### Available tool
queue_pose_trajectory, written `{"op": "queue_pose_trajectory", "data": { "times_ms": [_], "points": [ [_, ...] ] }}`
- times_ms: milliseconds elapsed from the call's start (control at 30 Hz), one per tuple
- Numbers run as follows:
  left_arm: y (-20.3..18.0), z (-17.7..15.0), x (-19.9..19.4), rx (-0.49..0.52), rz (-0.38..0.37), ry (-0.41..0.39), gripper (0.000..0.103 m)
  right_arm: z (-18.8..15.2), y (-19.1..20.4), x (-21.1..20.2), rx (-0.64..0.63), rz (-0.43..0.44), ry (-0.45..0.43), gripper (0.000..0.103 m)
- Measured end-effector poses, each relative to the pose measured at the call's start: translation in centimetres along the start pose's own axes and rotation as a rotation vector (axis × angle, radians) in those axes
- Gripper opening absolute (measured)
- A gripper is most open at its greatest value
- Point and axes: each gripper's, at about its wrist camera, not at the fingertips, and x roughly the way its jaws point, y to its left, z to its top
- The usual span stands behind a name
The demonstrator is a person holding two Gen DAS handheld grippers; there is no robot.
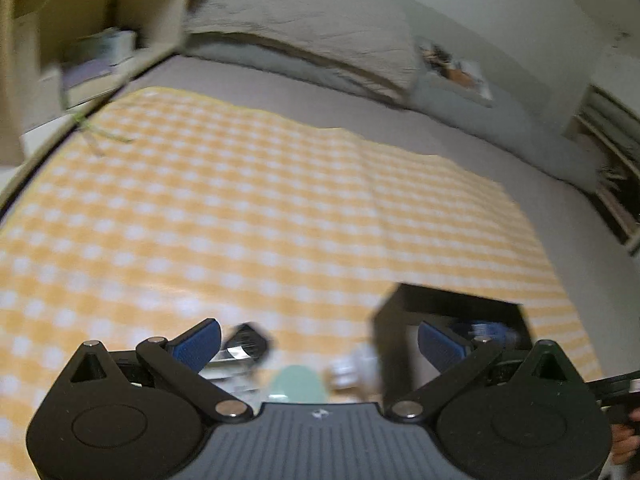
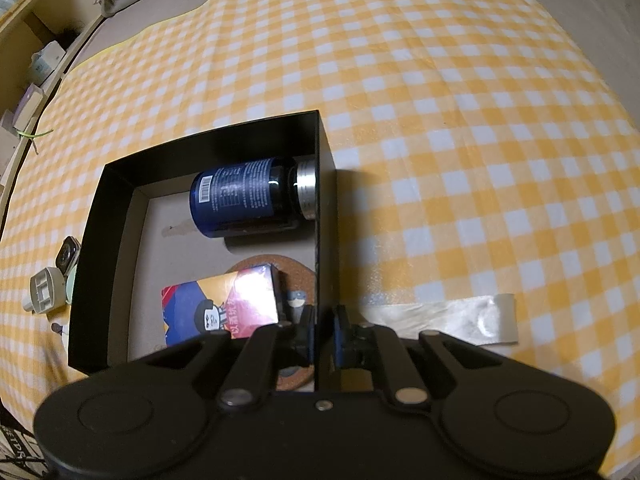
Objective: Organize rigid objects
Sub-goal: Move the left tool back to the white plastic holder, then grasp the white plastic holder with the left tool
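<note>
A black open box (image 2: pixel 104 240) sits on the yellow checked cloth. Inside lie a dark blue bottle (image 2: pixel 244 196) on its side, a colourful card box (image 2: pixel 220 304) and a cork coaster (image 2: pixel 294 276). My right gripper (image 2: pixel 323 328) is shut on the box's right wall (image 2: pixel 326 216). My left gripper (image 1: pixel 318 342) is open and empty, just left of the box (image 1: pixel 448 304). Below it lie a smartwatch (image 1: pixel 246 344), a pale green object (image 1: pixel 296 384) and a white plug adapter (image 1: pixel 352 368). These also show left of the box in the right wrist view: the watch (image 2: pixel 67 254) and the adapter (image 2: pixel 45 290).
A strip of tape (image 2: pixel 460 320) lies on the cloth right of the box. A wooden shelf unit (image 1: pixel 80 40) stands at the left. A grey pillow (image 1: pixel 320 40) lies beyond the cloth on the bed.
</note>
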Motion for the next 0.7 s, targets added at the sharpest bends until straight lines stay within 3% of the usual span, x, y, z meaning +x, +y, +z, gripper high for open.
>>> {"op": "queue_pose_trajectory", "data": {
  "times_ms": [100,267,700],
  "points": [
    [2.8,-1.0,0.7,-0.069,0.087,0.03,0.103,0.0,0.0,0.0,0.001,0.001,0.0,0.009],
    [6.4,-2.9,1.9,-0.185,0.15,0.109,0.103,0.0,0.1,0.1,0.0,-0.004,-0.001,0.009],
    [4.7,-4.6,3.8,-0.105,0.219,0.101,0.103,-0.1,0.1,0.0,-0.006,-0.013,-0.003,0.009]
  ]
}}
